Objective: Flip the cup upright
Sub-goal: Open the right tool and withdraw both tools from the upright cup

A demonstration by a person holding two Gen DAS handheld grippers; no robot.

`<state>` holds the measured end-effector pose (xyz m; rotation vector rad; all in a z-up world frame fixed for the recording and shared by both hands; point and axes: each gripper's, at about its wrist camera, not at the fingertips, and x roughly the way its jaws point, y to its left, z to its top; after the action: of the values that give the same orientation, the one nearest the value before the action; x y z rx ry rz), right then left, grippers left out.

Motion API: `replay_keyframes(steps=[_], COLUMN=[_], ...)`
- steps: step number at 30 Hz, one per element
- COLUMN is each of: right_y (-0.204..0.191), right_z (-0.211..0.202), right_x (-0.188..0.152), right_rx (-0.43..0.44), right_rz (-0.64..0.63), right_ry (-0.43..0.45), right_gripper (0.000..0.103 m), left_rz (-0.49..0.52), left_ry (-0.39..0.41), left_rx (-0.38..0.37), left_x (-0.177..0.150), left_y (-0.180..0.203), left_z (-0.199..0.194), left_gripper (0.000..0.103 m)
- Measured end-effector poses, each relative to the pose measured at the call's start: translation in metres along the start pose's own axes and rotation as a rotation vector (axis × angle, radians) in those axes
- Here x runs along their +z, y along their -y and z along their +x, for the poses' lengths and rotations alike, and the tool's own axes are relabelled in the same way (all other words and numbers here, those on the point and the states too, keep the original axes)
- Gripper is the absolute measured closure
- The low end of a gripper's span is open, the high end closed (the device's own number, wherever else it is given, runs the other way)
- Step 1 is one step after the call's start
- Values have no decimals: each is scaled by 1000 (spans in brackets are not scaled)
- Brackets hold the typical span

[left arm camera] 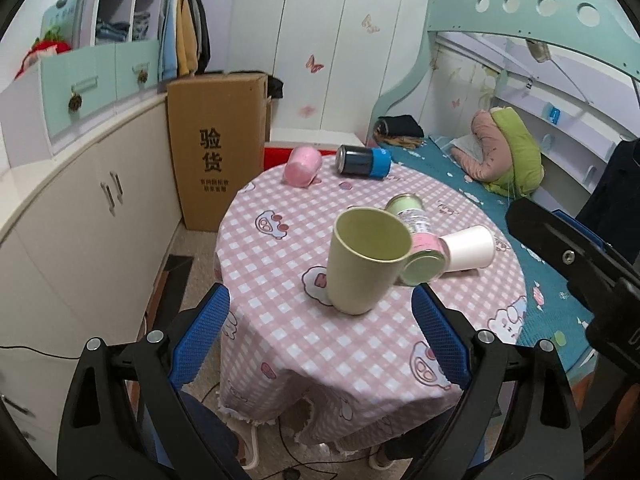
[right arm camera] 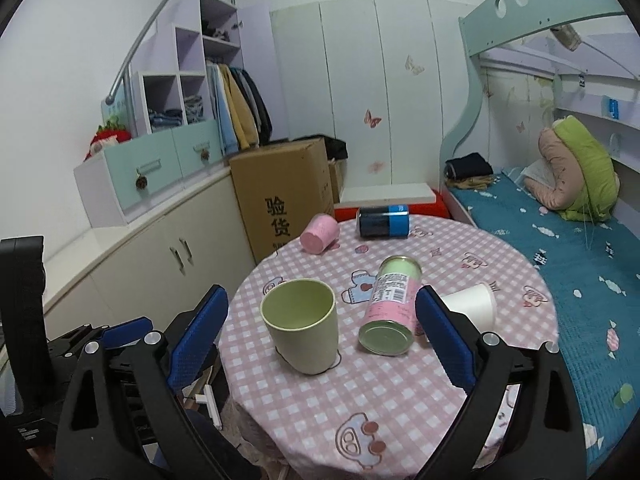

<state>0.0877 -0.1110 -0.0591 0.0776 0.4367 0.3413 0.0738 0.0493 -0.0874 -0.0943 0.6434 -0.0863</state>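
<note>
Left tool (left arm camera: 320, 340) and right tool (right arm camera: 322, 340) nearest lens, both spread wide, empty, hung short of tabletop (right arm camera: 400, 420). Green cup (right arm camera: 301, 326) stood upright near front edge, apart from both. Risk: careless reach could knock cup over or off edge, or roll pink-labelled can (right arm camera: 391, 306) just beside it. Count: 1 tabletop, 2 cans, 3 cups; 2 cups lay sideways.

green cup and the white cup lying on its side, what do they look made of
Green cup: probably matte plastic or a fibre composite, given its thick opaque wall, dull sheen and even rim. White cup: likely paper, with a thin wall, flat white finish and tapered shape, though thin plastic can't be ruled out.
</note>
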Motion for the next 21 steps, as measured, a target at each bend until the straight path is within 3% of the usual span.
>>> replay_keyframes(steps=[12,21], right_y=[1,-7], right_z=[-69,-103], right_x=[-8,-15], right_rx=[-39,-109], right_rz=[-12,-65], right_ry=[94,179], right_gripper=[8,8], left_rz=[30,61], left_ry=[119,271], left_rx=[56,90], left_x=[-5,-5], left_y=[19,33], left_z=[-51,-89], left_gripper=[9,9])
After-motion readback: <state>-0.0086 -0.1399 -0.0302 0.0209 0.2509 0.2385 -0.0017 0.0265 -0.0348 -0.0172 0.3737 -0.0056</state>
